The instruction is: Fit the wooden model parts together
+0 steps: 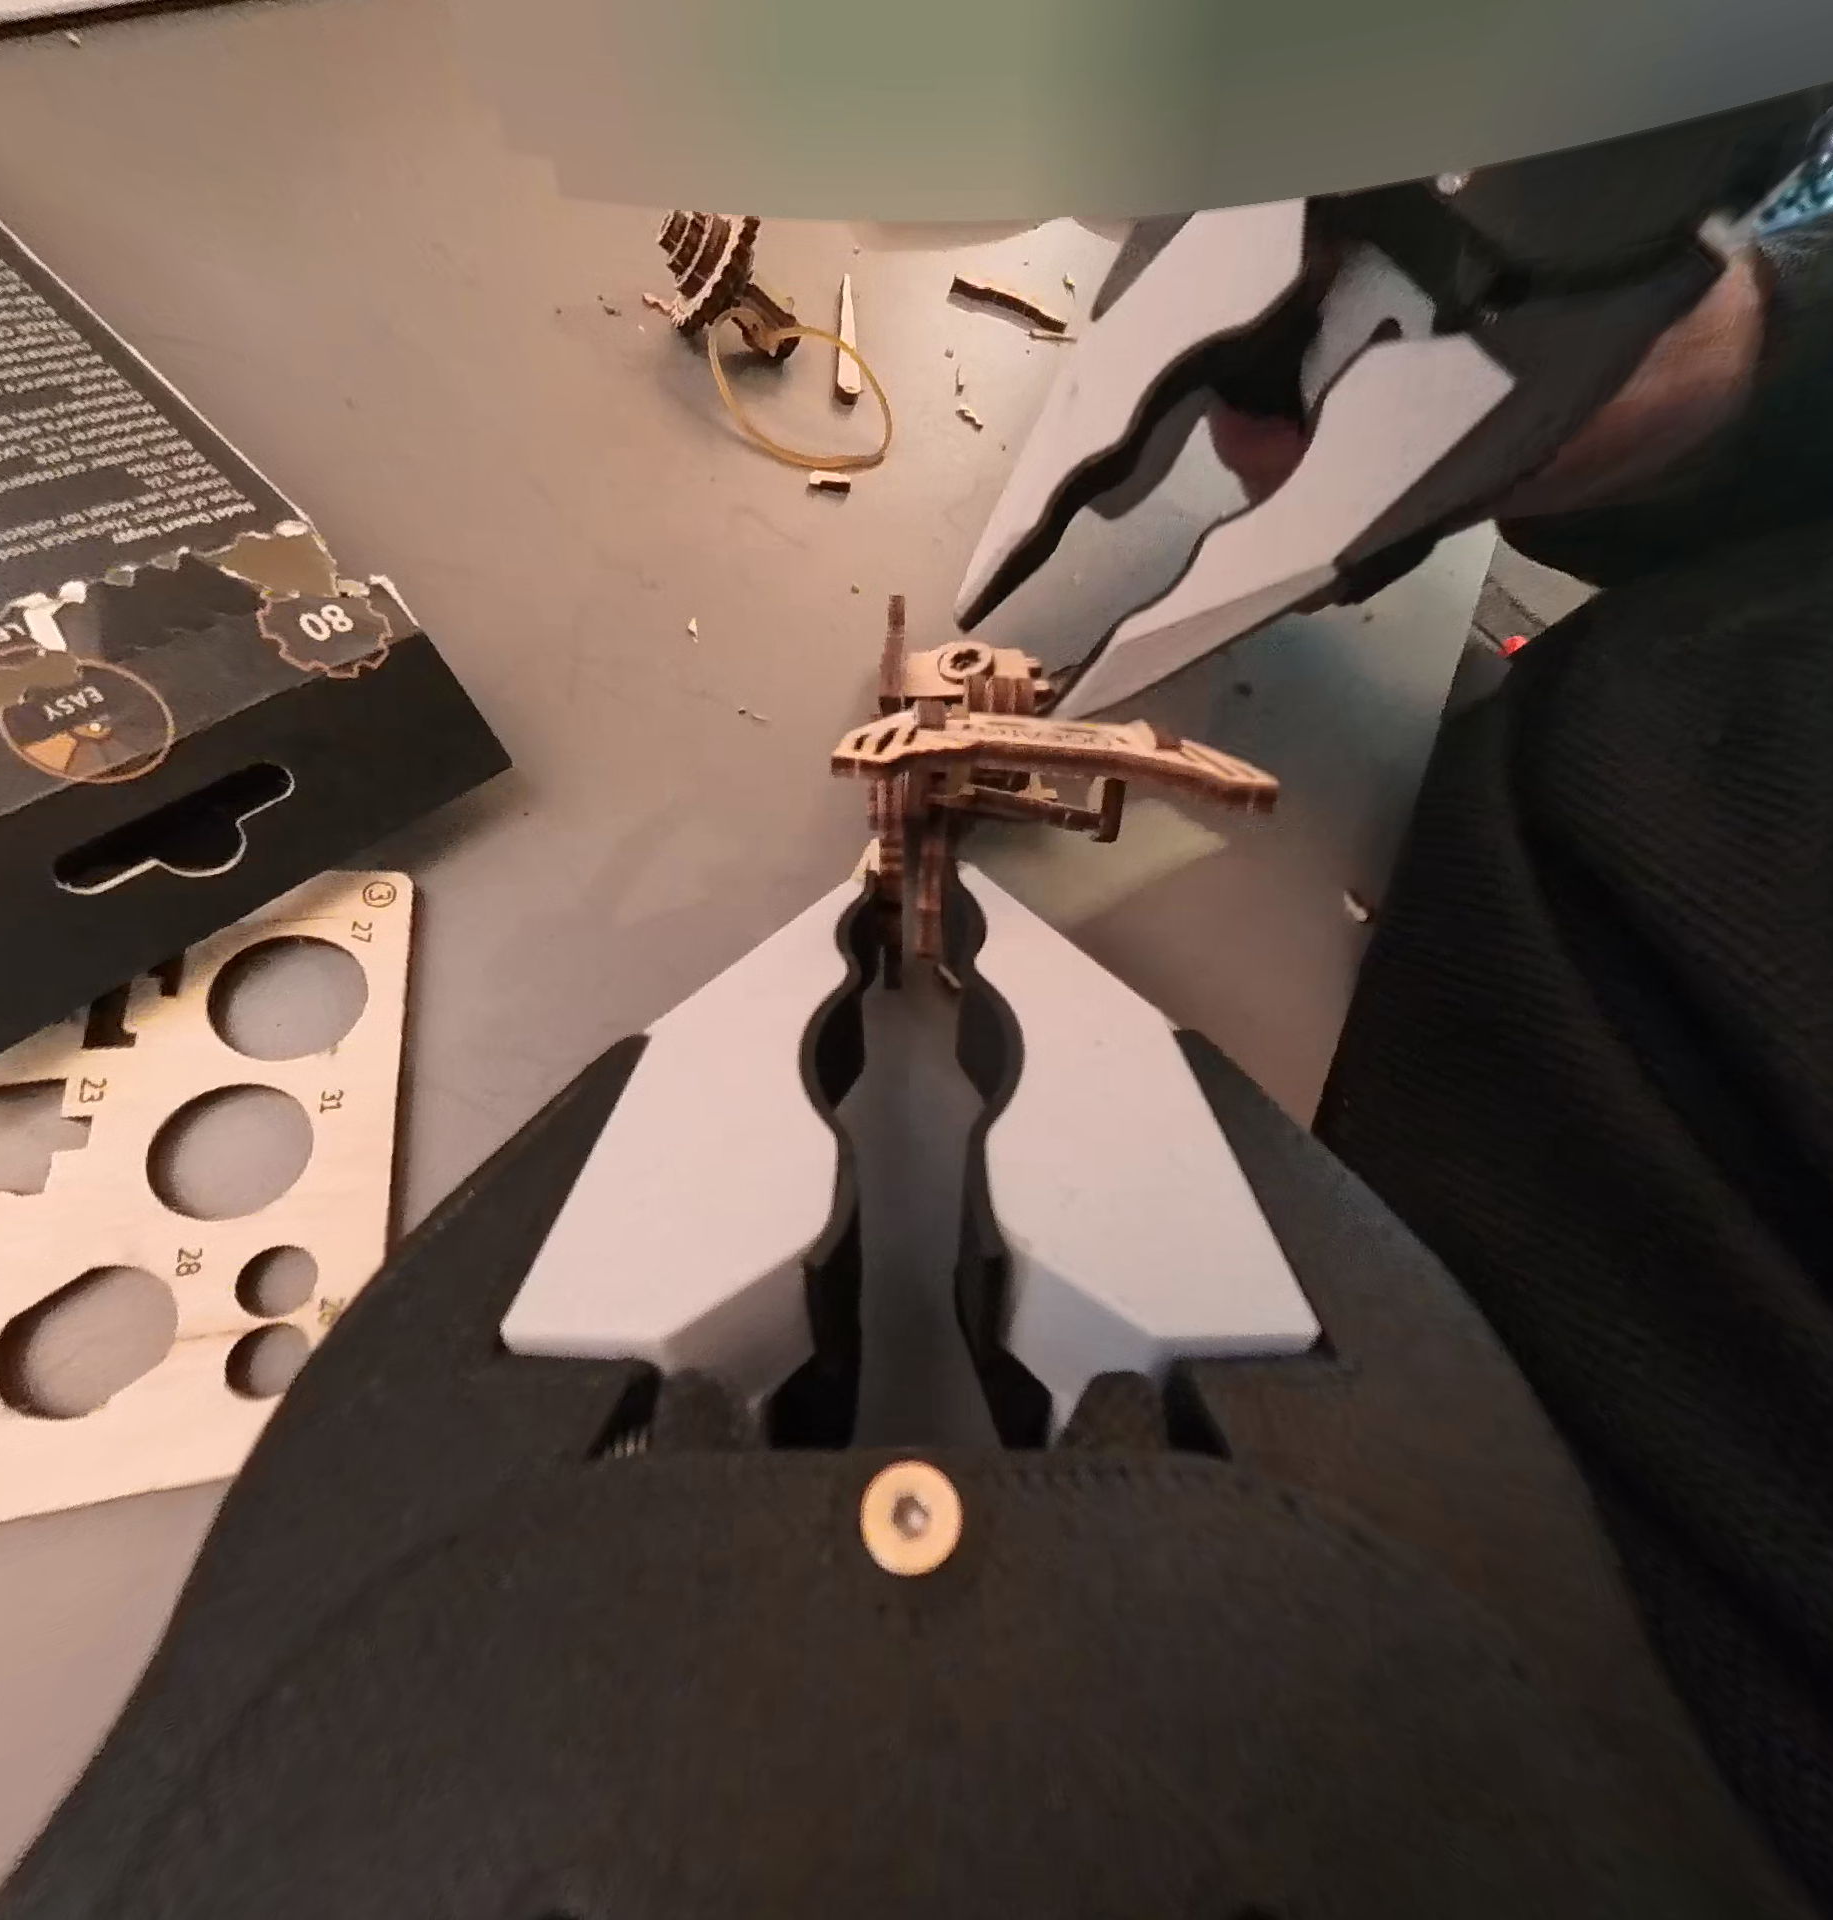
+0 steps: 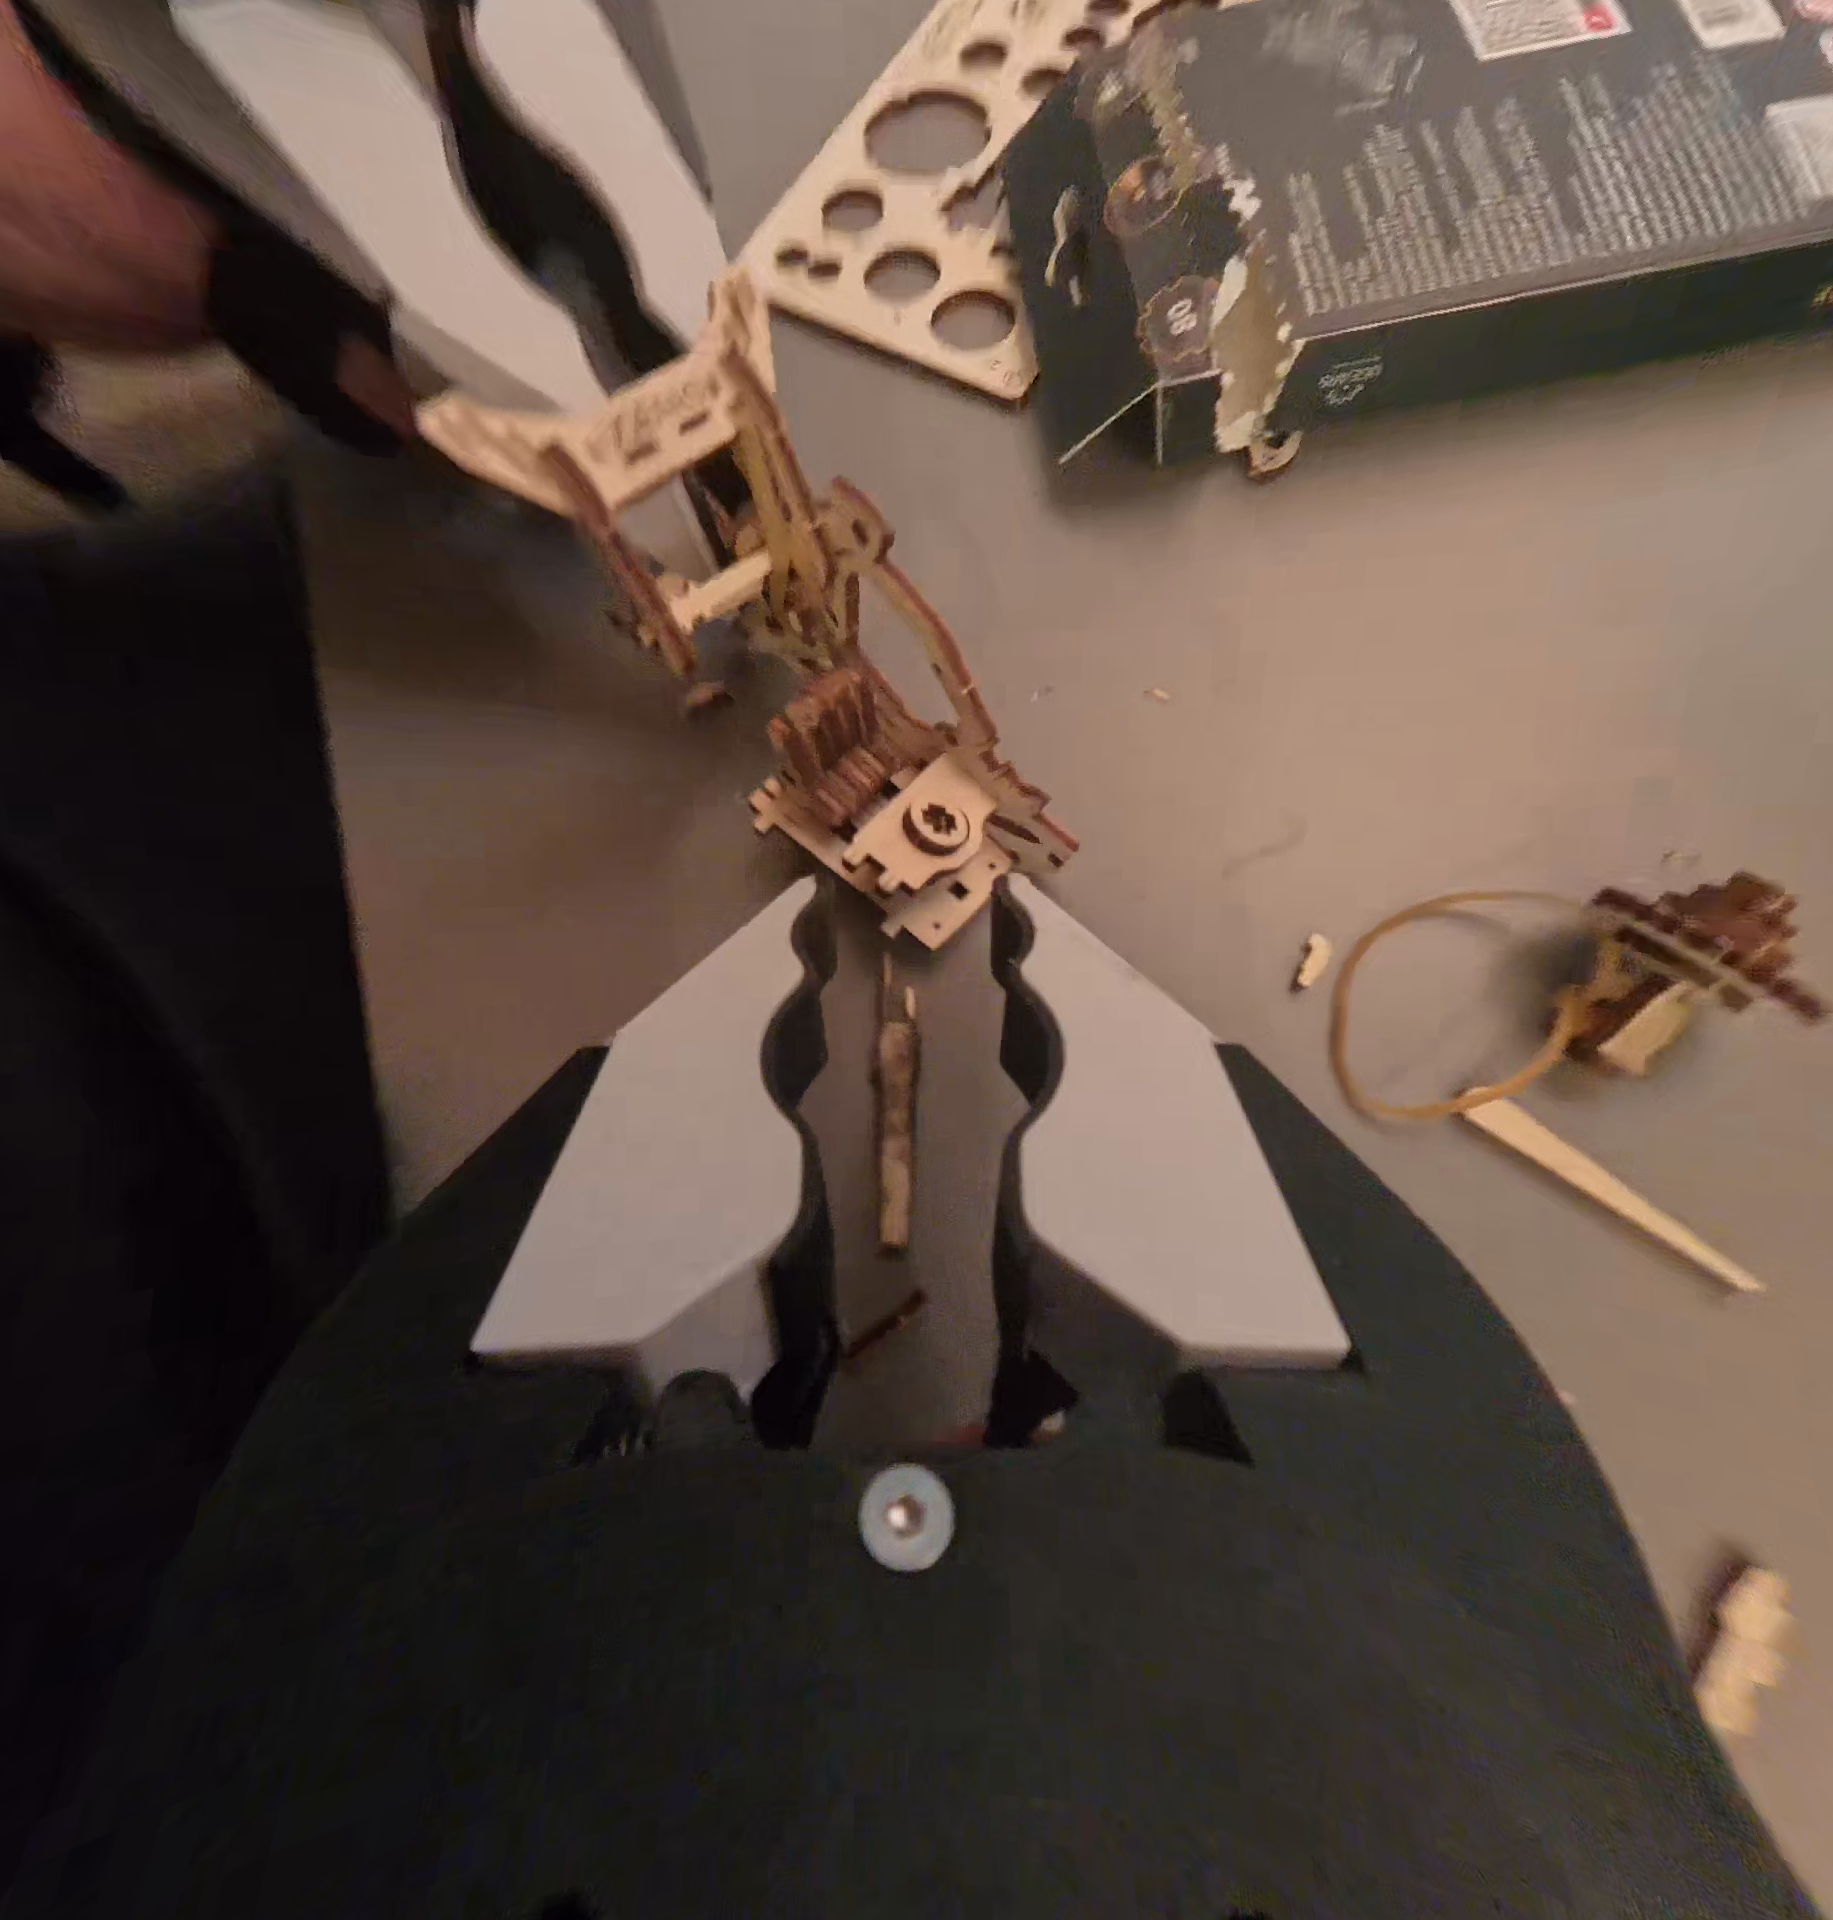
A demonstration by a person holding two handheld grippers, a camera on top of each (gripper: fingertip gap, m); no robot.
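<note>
I judge the job is partly done. The model (image 1: 1005, 758) already has many wood bits stuck together, and it hangs in the air above the grey tabletop (image 1: 538, 540), held between my two tools. More is left, I think: a small gear part (image 2: 1681, 966) with a rubber band (image 2: 1411, 1008) lies loose on the tabletop near its far edge, next to a thin wood stick (image 2: 1608, 1195). Little wood crumbs lie around them. The cut-out sheet (image 1: 164, 1174) with round holes sits by the black box (image 1: 143, 520), near the left side of the tabletop.

My left hand-held gripper (image 1: 917, 914) is nearly closed and pinches the bottom stalk of the model at its tips. My right hand-held gripper (image 2: 907, 914) is also pressed in, and its tips pinch the flat block end of the model. A long wood strip (image 2: 896, 1122) shows in the gap between its fingers; I cannot tell if it is held or just lies below.
</note>
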